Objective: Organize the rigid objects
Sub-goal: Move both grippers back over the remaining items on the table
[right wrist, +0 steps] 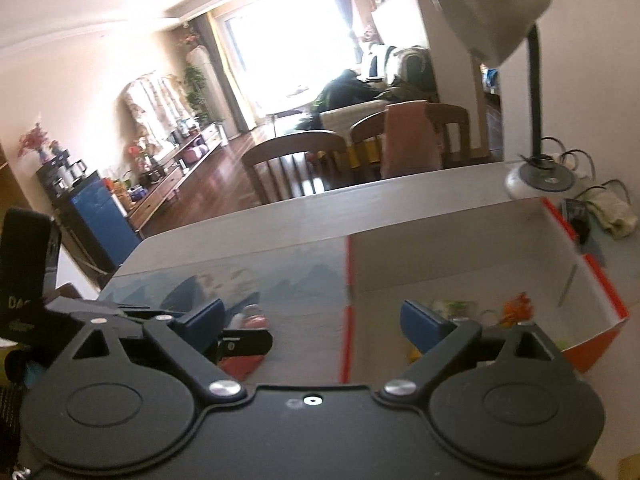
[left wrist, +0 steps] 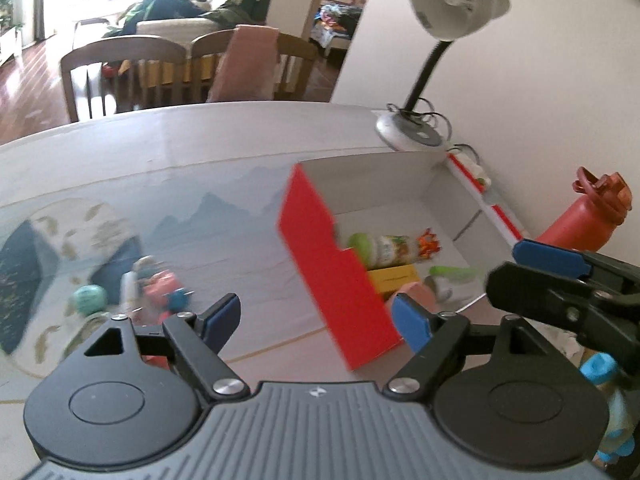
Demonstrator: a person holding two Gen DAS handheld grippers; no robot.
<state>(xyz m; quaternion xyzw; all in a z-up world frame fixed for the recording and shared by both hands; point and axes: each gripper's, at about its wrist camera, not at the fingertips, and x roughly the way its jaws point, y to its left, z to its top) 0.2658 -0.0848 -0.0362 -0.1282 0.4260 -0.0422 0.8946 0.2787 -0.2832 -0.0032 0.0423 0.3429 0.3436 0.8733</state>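
Observation:
A red cardboard box [left wrist: 332, 272] with a white inside stands on the table; it also shows in the right wrist view [right wrist: 600, 288]. Inside lie a green-capped bottle [left wrist: 380, 248], a yellow packet [left wrist: 394, 278], a pink object [left wrist: 418, 294] and a green-and-white item [left wrist: 452, 274]. A loose pile lies left of the box: a teal ball [left wrist: 90, 298] and a pink toy with a blue part [left wrist: 166, 292]. My left gripper [left wrist: 316, 320] is open and empty above the box's near left corner. My right gripper [right wrist: 314, 322] is open and empty over the box's left wall; it also shows in the left wrist view [left wrist: 560, 276].
A grey desk lamp [left wrist: 440, 12] stands at the table's far right corner by the wall. A red water bottle [left wrist: 580, 216] stands right of the box. A light blue bottle [left wrist: 604, 396] is at the near right. Wooden chairs [left wrist: 132, 76] stand beyond the far edge.

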